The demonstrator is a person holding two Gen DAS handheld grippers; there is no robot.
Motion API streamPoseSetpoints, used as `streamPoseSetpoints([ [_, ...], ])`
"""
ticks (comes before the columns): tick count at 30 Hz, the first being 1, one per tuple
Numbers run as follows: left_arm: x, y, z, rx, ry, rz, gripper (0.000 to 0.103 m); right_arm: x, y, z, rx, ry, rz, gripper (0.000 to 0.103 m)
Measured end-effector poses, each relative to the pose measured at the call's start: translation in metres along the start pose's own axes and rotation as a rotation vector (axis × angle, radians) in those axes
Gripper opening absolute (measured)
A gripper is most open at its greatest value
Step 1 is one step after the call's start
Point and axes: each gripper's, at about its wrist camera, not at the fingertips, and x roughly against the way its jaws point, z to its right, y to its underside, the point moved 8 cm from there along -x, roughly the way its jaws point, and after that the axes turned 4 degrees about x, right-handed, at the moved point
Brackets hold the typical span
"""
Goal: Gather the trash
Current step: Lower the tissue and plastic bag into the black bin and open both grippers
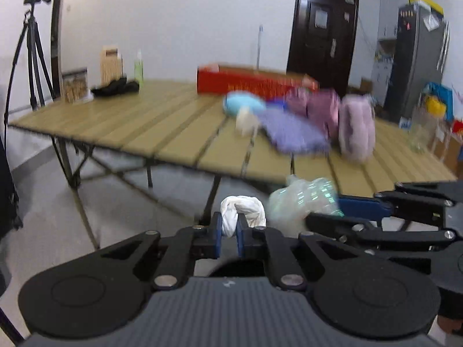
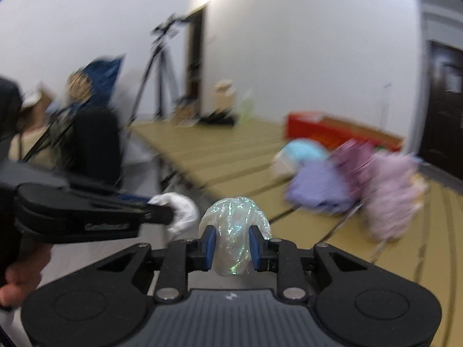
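My left gripper (image 1: 230, 222) is shut on a crumpled white tissue (image 1: 246, 206), which bulges out above the blue pads. It is held off the near edge of the tan slatted table (image 1: 144, 127), over the floor. My right gripper (image 2: 232, 232) is shut on a scrunched iridescent plastic wrapper (image 2: 234, 217), just over the table's near edge. The two grippers sit close side by side. In the left wrist view the right gripper (image 1: 341, 208) and its wrapper (image 1: 303, 199) show on the right. In the right wrist view the left gripper (image 2: 170, 215) and tissue (image 2: 182, 211) show on the left.
On the table lie a red box (image 1: 249, 82), a light blue soft item (image 1: 243, 104), a purple cloth (image 1: 292, 133) and pink fluffy items (image 1: 356, 127). A green bottle (image 1: 139, 69) and a dark bundle (image 1: 115, 88) sit at the far end. A tripod (image 1: 31, 52) stands to the left.
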Motion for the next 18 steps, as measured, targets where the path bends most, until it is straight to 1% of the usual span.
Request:
streamPoseSetpoints([
  [2, -0.009, 0.025, -0.005, -0.005, -0.006, -0.078, 0.011, -0.011, 0.018, -0.012, 0.007, -0.039, -0.082, 0.024],
  [5, -0.035, 0.064, -0.012, -0.001, -0.043, -0.242, 0.011, -0.035, 0.053, -0.016, -0.021, -0.058, -0.233, 0.024],
  [7, -0.054, 0.086, -0.016, 0.022, -0.058, -0.346, 0.011, -0.053, 0.076, -0.009, -0.080, -0.051, -0.342, 0.024],
  [9, -0.073, 0.100, -0.019, 0.055, -0.065, -0.421, 0.011, -0.069, 0.098, 0.004, -0.172, -0.039, -0.431, 0.024],
  [10, -0.082, 0.106, -0.020, 0.071, -0.069, -0.457, 0.011, -0.076, 0.106, 0.011, -0.217, -0.035, -0.461, 0.024],
  [12, -0.096, 0.112, -0.019, 0.088, -0.071, -0.497, 0.011, -0.086, 0.118, 0.023, -0.295, -0.027, -0.498, 0.024],
  [14, -0.106, 0.115, -0.018, 0.091, -0.067, -0.522, 0.012, -0.092, 0.127, 0.032, -0.351, -0.019, -0.508, 0.025],
  [15, -0.111, 0.115, -0.017, 0.093, -0.065, -0.533, 0.013, -0.095, 0.132, 0.035, -0.363, -0.012, -0.506, 0.027],
  [16, -0.115, 0.114, -0.017, 0.101, -0.070, -0.537, 0.019, -0.097, 0.132, 0.040, -0.368, 0.005, -0.500, 0.032],
  [17, -0.117, 0.113, -0.017, 0.109, -0.074, -0.534, 0.033, -0.101, 0.131, 0.046, -0.377, 0.026, -0.490, 0.034],
  [18, -0.118, 0.110, -0.016, 0.118, -0.076, -0.519, 0.045, -0.102, 0.132, 0.049, -0.390, 0.037, -0.480, 0.038],
])
